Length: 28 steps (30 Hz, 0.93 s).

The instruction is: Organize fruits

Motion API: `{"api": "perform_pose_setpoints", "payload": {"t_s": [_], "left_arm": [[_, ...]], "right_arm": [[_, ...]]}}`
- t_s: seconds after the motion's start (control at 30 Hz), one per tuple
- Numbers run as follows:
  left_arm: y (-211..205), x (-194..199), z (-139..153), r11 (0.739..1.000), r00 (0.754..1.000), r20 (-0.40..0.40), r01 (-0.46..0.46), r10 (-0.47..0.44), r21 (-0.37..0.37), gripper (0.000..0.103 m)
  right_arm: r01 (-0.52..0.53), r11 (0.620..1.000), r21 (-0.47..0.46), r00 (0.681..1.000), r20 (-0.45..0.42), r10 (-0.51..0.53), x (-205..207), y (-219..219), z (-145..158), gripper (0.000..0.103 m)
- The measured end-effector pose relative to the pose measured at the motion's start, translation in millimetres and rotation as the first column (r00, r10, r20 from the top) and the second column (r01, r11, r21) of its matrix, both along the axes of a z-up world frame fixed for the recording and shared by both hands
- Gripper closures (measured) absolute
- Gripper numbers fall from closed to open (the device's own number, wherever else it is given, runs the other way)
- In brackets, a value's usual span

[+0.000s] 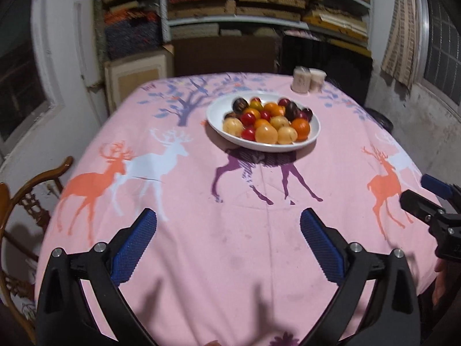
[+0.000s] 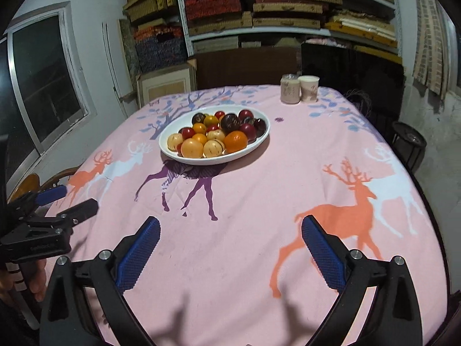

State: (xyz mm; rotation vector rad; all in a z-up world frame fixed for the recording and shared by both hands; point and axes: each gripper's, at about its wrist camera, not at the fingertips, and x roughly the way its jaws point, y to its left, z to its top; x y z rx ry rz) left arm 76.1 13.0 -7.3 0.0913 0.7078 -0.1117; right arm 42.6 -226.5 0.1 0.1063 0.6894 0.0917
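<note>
A white oval plate (image 1: 214, 112) (image 2: 170, 135) on the pink deer-print tablecloth holds several fruits: oranges (image 1: 301, 128) (image 2: 235, 140), pale yellow fruits (image 1: 265, 134) (image 2: 191, 147), red ones (image 1: 247, 118) (image 2: 247, 129) and dark purple ones (image 1: 240, 104) (image 2: 230, 122). My left gripper (image 1: 229, 220) is open and empty, hovering over the cloth well short of the plate. My right gripper (image 2: 230, 226) is open and empty, also short of the plate. Each gripper shows in the other's view: the right (image 1: 417, 193) and the left (image 2: 72, 199), both open.
Two pale cups (image 1: 308, 80) (image 2: 299, 88) stand at the table's far right. A wooden chair (image 1: 26, 196) is at the left edge. Shelves of stacked boxes (image 2: 288, 8) fill the back wall. A dark stool (image 2: 409, 141) stands right of the table.
</note>
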Motion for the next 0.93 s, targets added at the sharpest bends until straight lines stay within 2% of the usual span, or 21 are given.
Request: {"api": "perform_pose_setpoints", "payload": {"t_s": [0.07, 0.23, 0.4, 0.53, 0.93], "left_arm": [[0.8, -18.5, 7.2, 1.0, 0.999, 0.032, -0.019, 0.018, 0.018, 0.005], [-4.4, -51.8, 16.4, 0.999, 0.998, 0.062, 0.002, -0.005, 0.048, 0.005], [-5.1, -69.8, 25.4, 0.999, 0.996, 0.094, -0.001, -0.002, 0.04, 0.005], [-5.6, -77.8, 30.8, 0.999, 0.988, 0.155, -0.004, -0.002, 0.039, 0.005], [-0.3, -65.2, 25.2, 1.0, 0.995, 0.101, 0.006, -0.006, 0.009, 0.005]], "right_arm": [[0.011, 1.0, -0.011, 1.0, 0.019, -0.011, -17.1, -1.8, 6.3, 0.004], [0.018, 1.0, -0.001, 0.998, 0.053, -0.018, -44.5, -6.3, 16.4, 0.004], [0.027, 1.0, 0.001, 0.997, 0.074, -0.027, -60.5, -7.6, 23.7, 0.004], [0.027, 1.0, 0.006, 0.996, 0.08, -0.028, -65.1, -8.0, 25.6, 0.004], [0.019, 1.0, 0.012, 0.998, 0.058, -0.02, -64.4, -3.7, 23.4, 0.004]]}}
